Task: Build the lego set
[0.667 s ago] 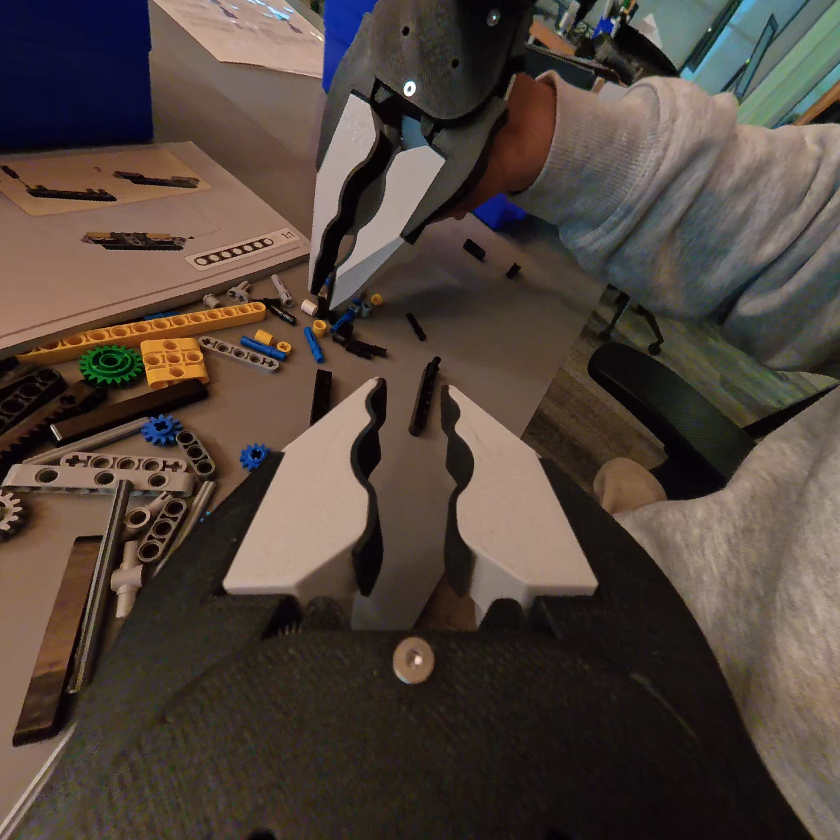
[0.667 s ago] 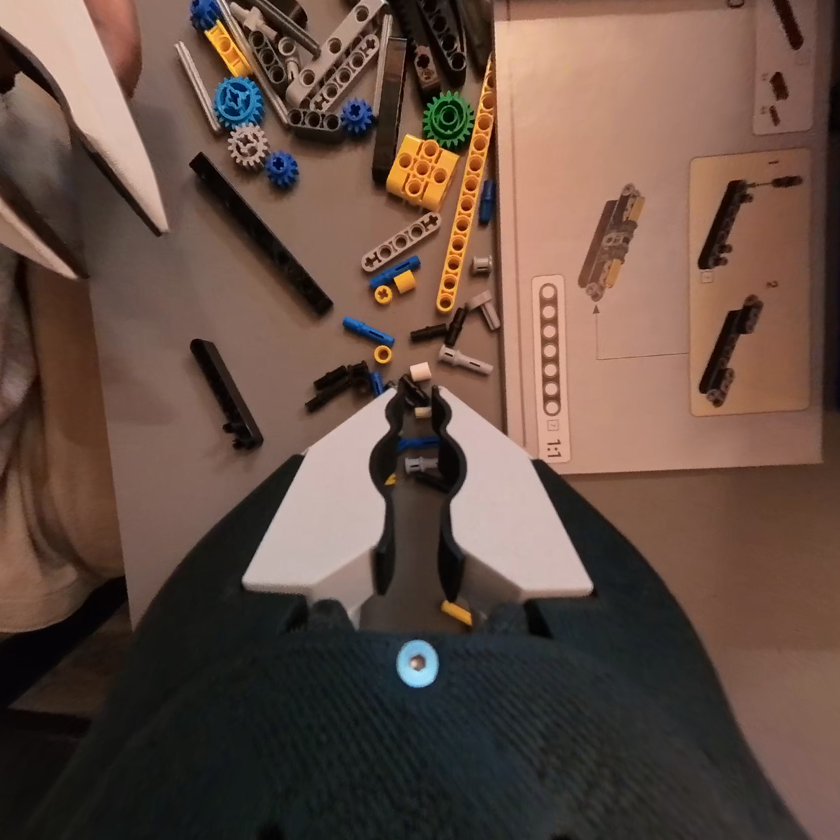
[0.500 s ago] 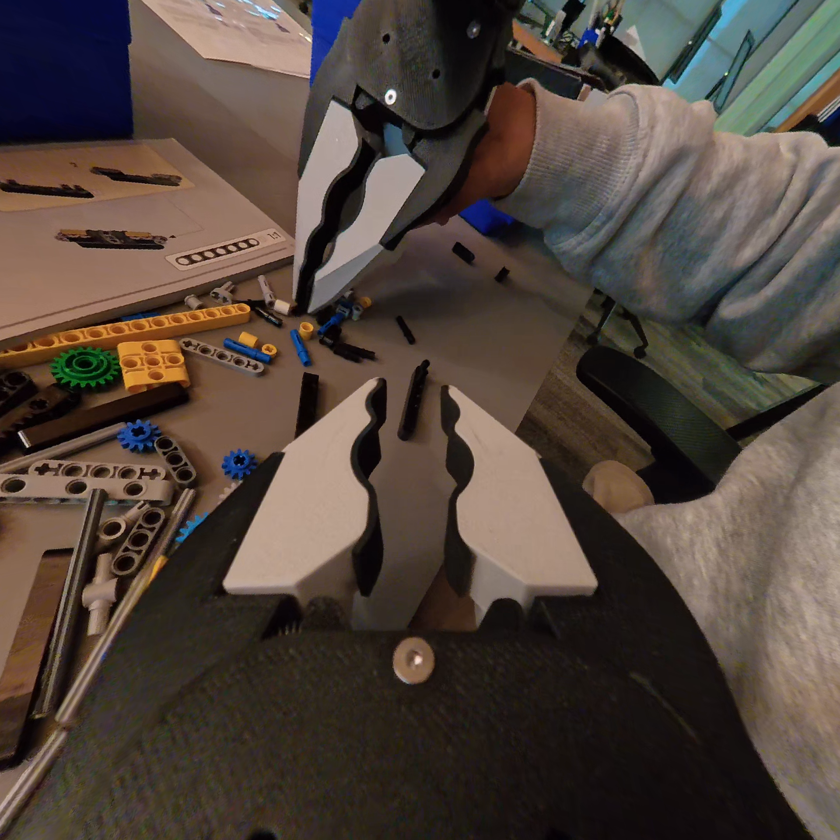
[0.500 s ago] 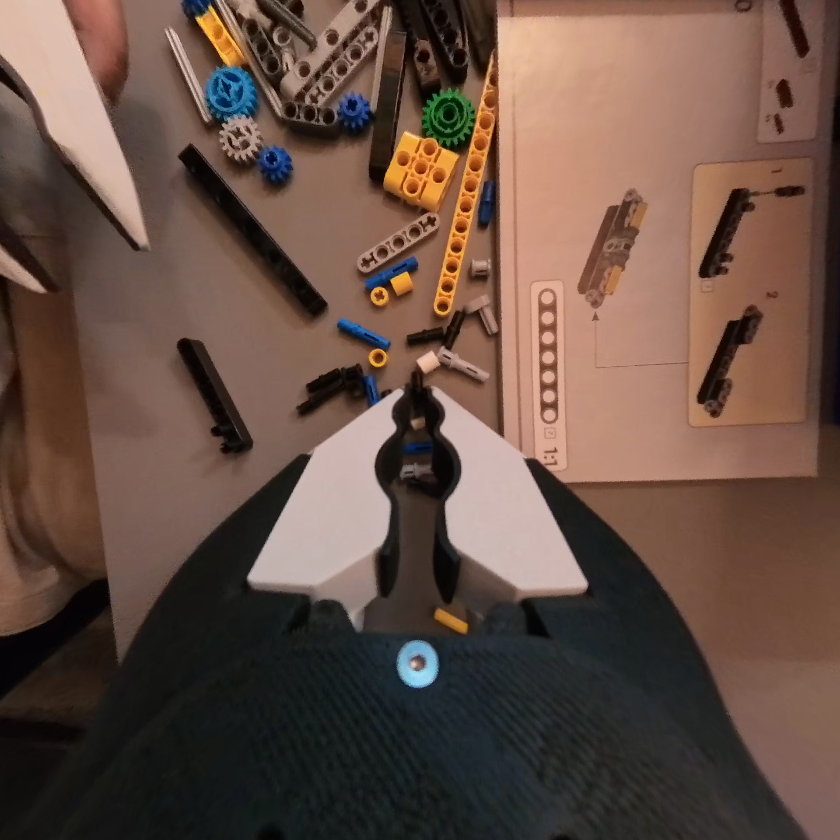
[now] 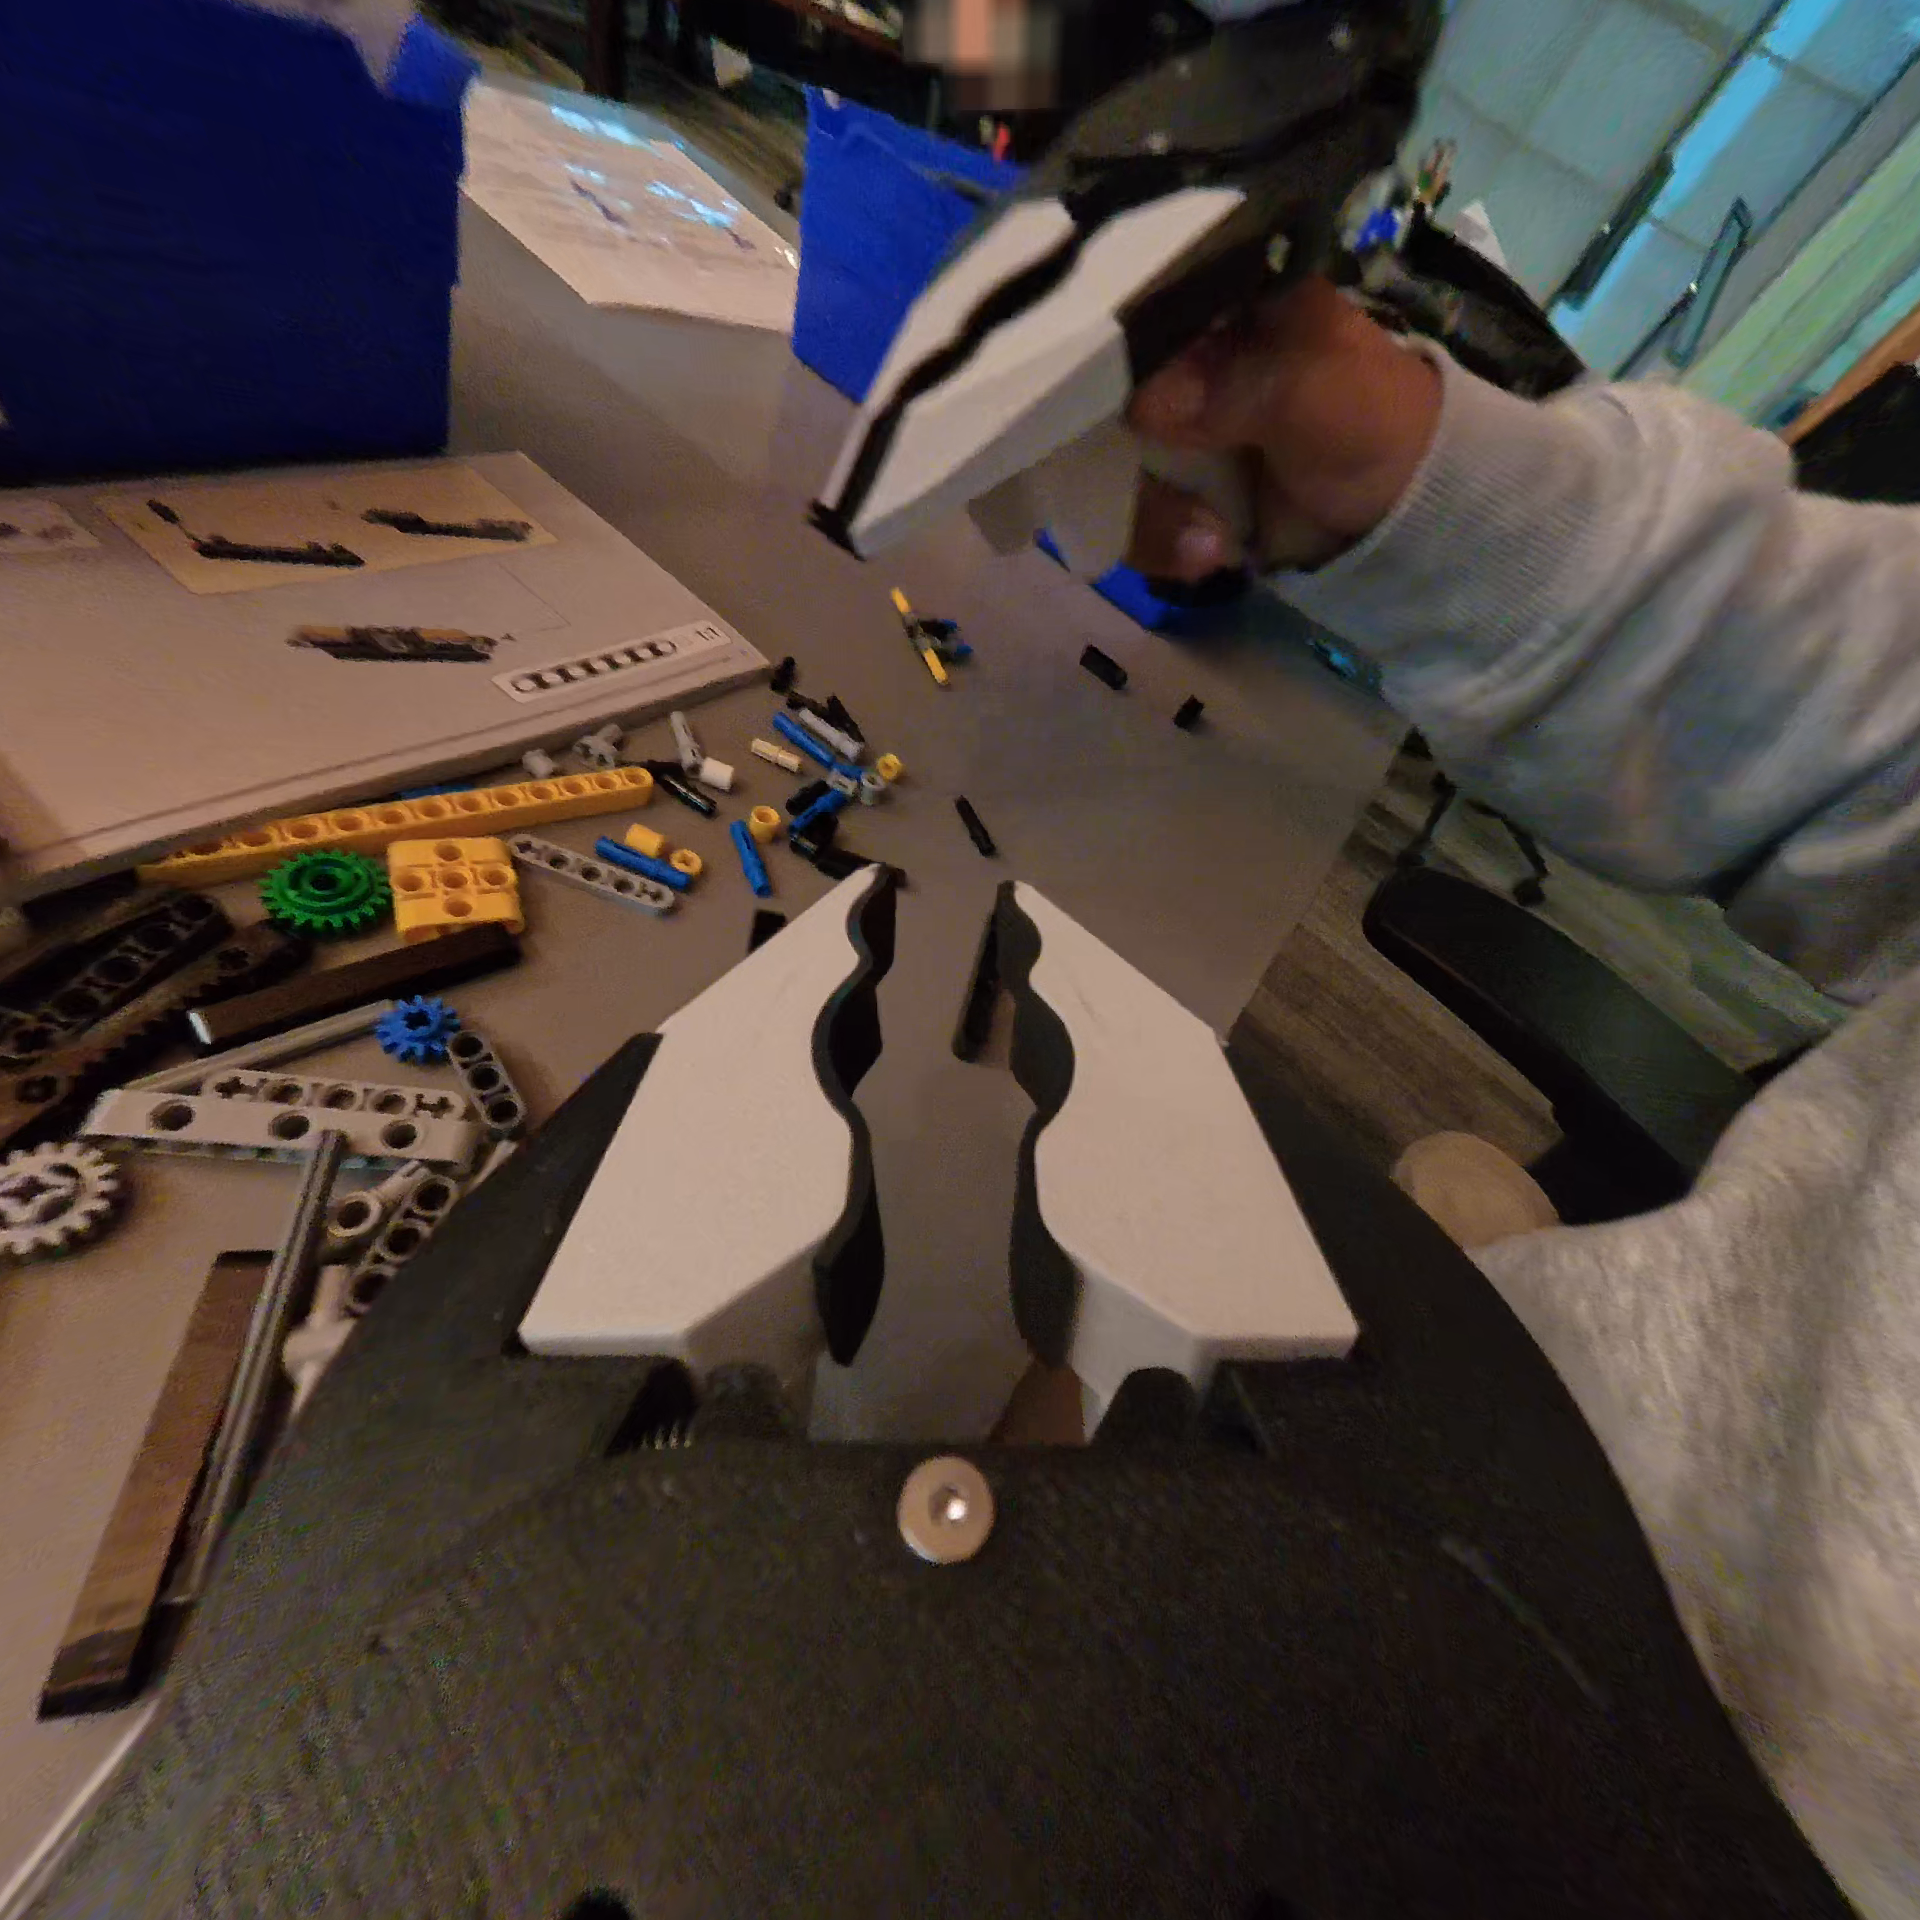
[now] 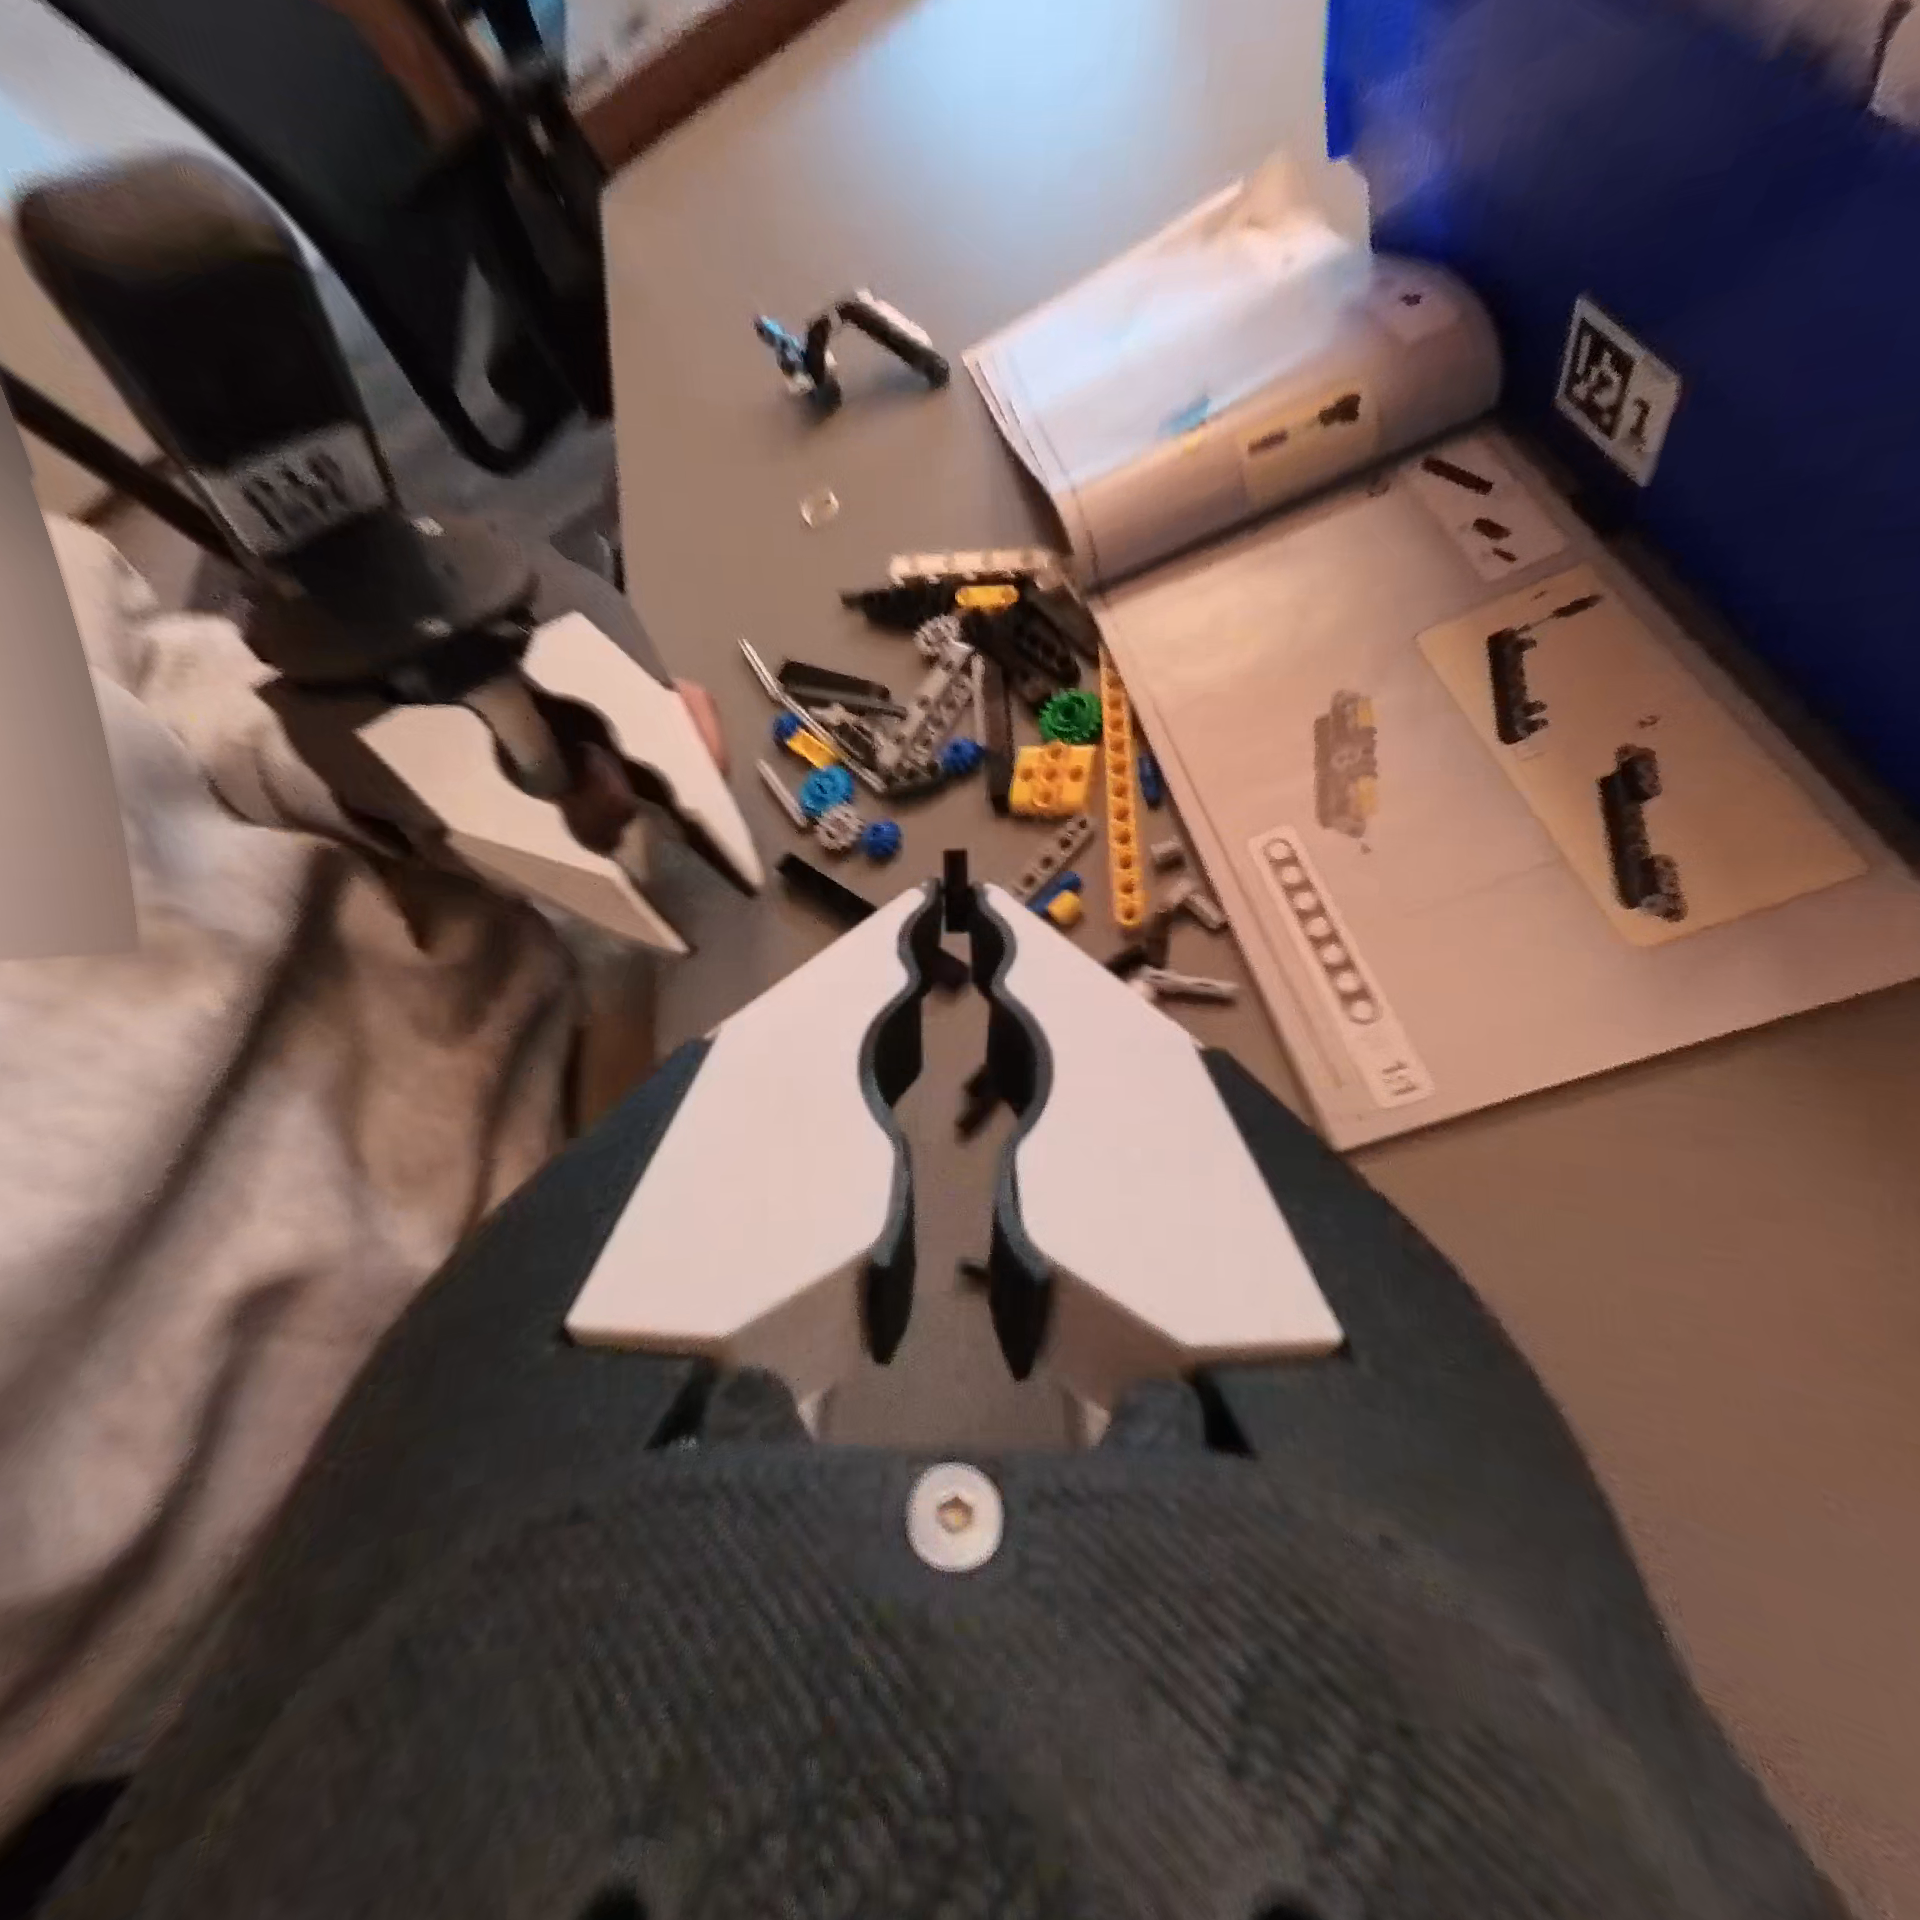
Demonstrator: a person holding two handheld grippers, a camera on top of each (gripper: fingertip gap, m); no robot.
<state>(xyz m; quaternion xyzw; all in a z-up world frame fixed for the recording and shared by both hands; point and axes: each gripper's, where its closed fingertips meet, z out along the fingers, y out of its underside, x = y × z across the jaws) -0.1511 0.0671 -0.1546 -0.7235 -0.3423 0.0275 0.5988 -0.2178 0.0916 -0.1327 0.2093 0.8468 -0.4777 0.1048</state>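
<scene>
Assembly is judged to be barely begun: a small black pin (image 6: pixel 952 883) is being pinched at the tips of the right gripper (image 6: pixel 954 902), lifted above the tabletop (image 5: pixel 1091 790). The left gripper (image 5: pixel 940 904) is being held open and empty, while beams, gears and pins are lying loose beside the instruction booklet (image 5: pixel 312 665).

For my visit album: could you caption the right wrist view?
Right gripper lifted above scattered lego parts, pinching a small black pin, the open instruction booklet alongside.
</scene>
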